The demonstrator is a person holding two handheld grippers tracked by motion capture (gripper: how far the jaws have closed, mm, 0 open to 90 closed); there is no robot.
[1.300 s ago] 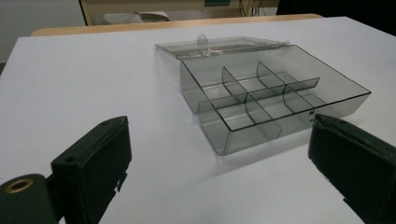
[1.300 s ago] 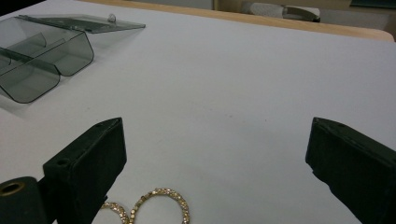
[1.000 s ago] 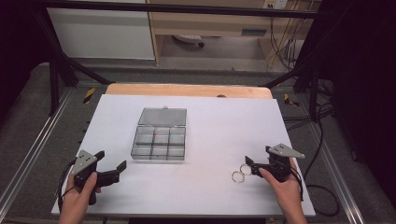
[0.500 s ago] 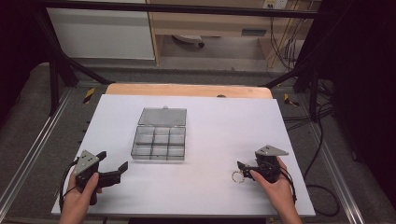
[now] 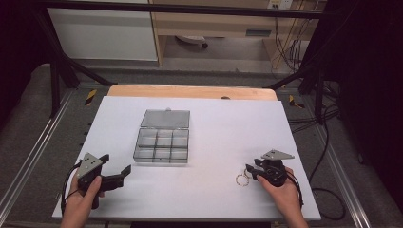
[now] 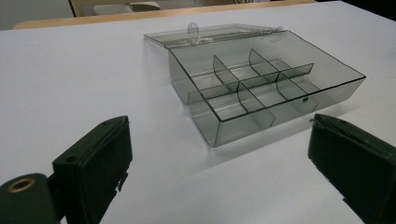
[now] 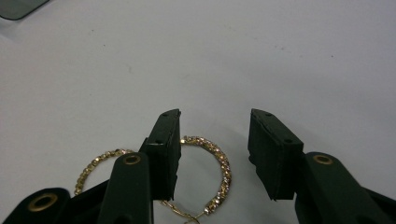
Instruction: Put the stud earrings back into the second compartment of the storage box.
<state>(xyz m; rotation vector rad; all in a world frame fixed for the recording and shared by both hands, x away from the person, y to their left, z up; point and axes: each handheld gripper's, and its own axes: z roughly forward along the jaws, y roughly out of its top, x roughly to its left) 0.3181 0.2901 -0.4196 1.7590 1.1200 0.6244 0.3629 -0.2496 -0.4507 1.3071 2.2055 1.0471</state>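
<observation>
My right hand-held gripper (image 7: 212, 154) is released over two gold hoop earrings (image 7: 205, 172) near the desk (image 5: 214, 118) edge; my left hand-held gripper (image 6: 219, 172) is released too. At 11 o'clock, the clear divided box (image 5: 161, 145) sits open, compartments empty, with bare desk around it.

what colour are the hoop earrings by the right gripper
Gold, with sparkly studded rims; the earrings show best in the right gripper view.

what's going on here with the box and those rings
A person holds a gripper in each hand at a white table. The right gripper, jaws open, is down over two gold hoop earrings, not yet gripping. The left gripper waits open near the open, empty compartment box.
</observation>
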